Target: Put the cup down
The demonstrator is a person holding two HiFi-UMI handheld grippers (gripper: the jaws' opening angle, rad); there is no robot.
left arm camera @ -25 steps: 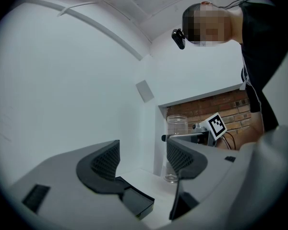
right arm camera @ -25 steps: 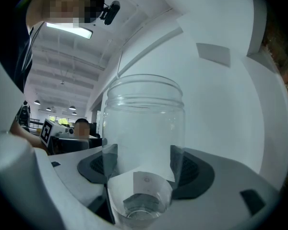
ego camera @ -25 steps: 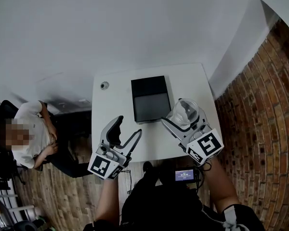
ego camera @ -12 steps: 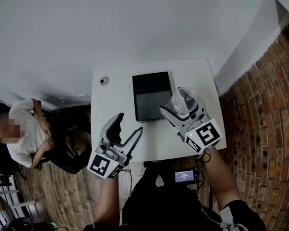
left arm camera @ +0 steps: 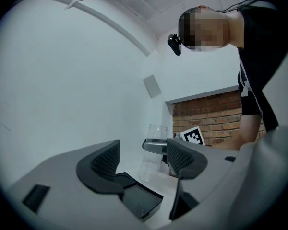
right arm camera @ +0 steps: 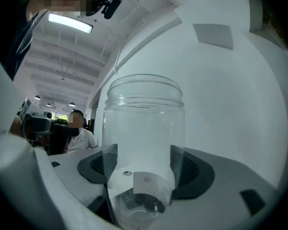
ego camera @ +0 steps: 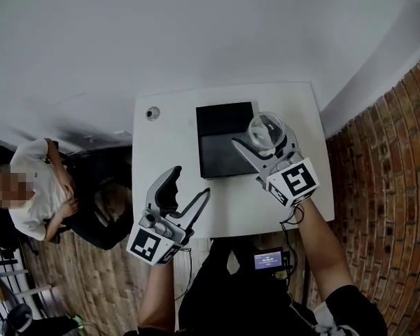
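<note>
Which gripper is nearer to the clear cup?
Right. The right gripper grips the clear cup between its jaws; the left gripper hangs open, apart from it, to its left.

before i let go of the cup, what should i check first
1. Grip: the right gripper pads press both sides of the cup. Ok.
2. Cup upright: it stands vertical in the left gripper view. Ok.
3. Cup base resting on the table: cannot tell.
4. Landing spot: the cup is beside the black tray, not over it. Ok.
5. Left gripper out of the way: open, empty, apart from the cup. Ok.
</note>
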